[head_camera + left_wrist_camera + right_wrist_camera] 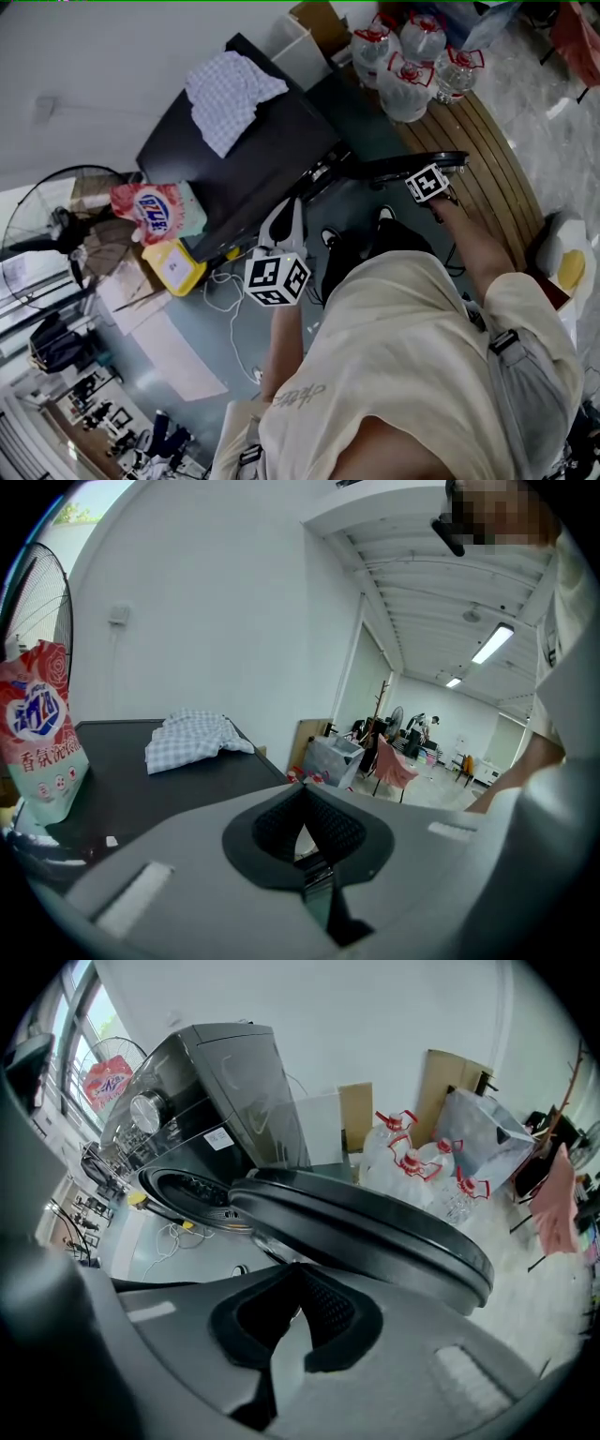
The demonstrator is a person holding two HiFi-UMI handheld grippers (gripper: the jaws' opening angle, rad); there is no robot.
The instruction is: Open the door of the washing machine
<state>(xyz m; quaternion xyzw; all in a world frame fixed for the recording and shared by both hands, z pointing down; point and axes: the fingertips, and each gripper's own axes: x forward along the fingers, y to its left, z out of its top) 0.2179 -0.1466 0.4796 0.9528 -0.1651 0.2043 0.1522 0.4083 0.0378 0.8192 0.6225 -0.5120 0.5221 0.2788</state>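
Note:
The dark washing machine [272, 159] stands against the wall, with a checked cloth [230, 94] on its top. Its round door [403, 167] is swung open, away from the drum opening [187, 1190]. My right gripper [427, 180] is at the door. In the right gripper view the shut jaws [298, 1274] sit just under the door rim [375, 1232], with nothing between them. Whether they touch the rim I cannot tell. My left gripper [289, 208] hangs by the machine's front corner. Its jaws [302, 803] are shut and hold nothing, and they point over the machine's top [187, 780].
Several large water bottles [408, 56] stand to the right of the machine, with cardboard [319, 23] behind them. A detergent bag [150, 208], a yellow box [173, 267] and a fan [56, 225] are at its left. White cables [230, 300] lie on the floor.

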